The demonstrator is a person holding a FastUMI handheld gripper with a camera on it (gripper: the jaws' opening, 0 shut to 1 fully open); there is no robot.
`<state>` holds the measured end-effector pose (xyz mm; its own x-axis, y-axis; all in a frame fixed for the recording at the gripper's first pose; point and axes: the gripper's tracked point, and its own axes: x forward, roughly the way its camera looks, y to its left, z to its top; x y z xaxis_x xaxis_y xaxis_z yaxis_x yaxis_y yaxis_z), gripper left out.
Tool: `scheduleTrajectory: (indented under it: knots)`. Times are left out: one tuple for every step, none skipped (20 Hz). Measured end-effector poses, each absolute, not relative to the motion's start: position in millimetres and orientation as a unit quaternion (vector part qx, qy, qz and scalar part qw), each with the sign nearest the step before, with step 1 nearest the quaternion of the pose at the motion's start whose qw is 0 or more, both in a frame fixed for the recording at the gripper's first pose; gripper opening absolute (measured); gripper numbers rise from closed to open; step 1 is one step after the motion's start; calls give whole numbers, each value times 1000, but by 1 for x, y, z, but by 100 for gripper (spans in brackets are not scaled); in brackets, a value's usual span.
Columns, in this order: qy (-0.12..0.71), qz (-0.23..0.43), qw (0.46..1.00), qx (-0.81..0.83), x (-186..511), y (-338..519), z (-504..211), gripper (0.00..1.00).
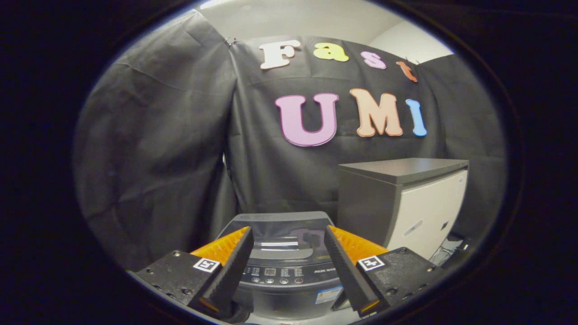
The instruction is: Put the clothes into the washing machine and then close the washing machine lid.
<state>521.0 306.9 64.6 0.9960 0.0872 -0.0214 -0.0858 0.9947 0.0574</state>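
Note:
A grey top-loading washing machine (284,257) stands on the floor ahead of me, seen between my two fingers. Its glossy dark lid (280,234) lies flat and down over the tub, with the control panel (282,273) along the near edge. My gripper (287,232) hovers above and short of the machine, open wide, with nothing between its fingers. I see no clothes here.
A grey cabinet with a white front (406,198) stands to the right of the machine, close beside it. Black cloth walls close off the back and the left. Some cables lie on the floor at the far right (451,248).

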Motion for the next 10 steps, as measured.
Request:
scheduleTrajectory:
  knots:
    - [0,37,999,30,523,304,69,96]
    - [-3,29,999,28,526,298,69,97]
    - [-10,25,999,31,525,296,72,97]
    - [-16,27,999,36,524,297,74,97]
    - [-27,30,998,45,524,299,79,97]
    - [-33,31,998,49,526,299,81,97]
    - [-42,29,998,46,526,299,85,97]
    - [-45,20,998,37,527,292,86,97]
    - [-48,14,998,27,527,286,88,97]
    - [-51,14,998,19,528,283,89,97]
